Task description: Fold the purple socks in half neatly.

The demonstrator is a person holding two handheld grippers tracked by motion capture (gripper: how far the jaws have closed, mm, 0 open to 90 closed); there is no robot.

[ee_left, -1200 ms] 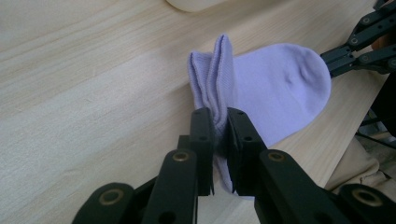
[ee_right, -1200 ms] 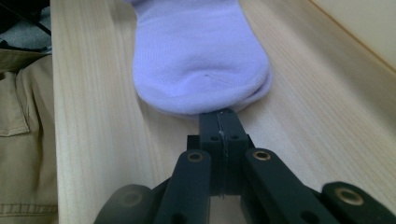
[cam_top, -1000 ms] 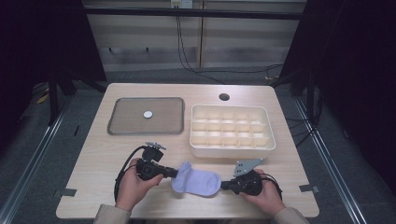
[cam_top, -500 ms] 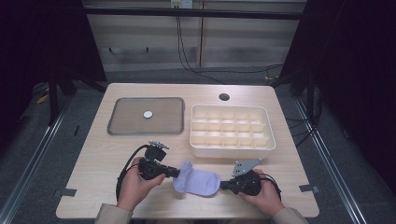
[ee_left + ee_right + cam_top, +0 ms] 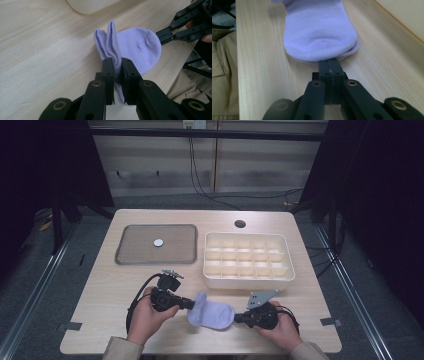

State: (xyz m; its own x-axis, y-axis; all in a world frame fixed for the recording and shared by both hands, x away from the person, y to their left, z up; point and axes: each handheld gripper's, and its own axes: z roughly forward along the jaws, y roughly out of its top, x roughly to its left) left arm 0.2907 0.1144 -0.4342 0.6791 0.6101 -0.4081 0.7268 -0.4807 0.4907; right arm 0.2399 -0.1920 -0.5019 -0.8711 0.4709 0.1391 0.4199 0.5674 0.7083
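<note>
Pale wooden table (image 5: 300, 245), grey floor (image 5: 60, 270), dark surroundings

grey tray (image 5: 135, 255) w/ white disc (image 5: 158, 242), divided bin (image 5: 248, 281).

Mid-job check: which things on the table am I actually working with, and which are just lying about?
In use:
- lilac sock
- left hand-held gripper, shut on its cuff
- right hand-held gripper, shut on its toe

Lying about:
- compartment box
- grey tray
- white disc in the tray

Sitting on the table (image 5: 100, 295) are one lilac sock (image 5: 212, 315), one grey tray (image 5: 155, 244) carrying one small white disc (image 5: 158, 242) — and one cream divided box (image 5: 247, 261); two grippers — left (image 5: 192, 304), right (image 5: 237, 318).
</note>
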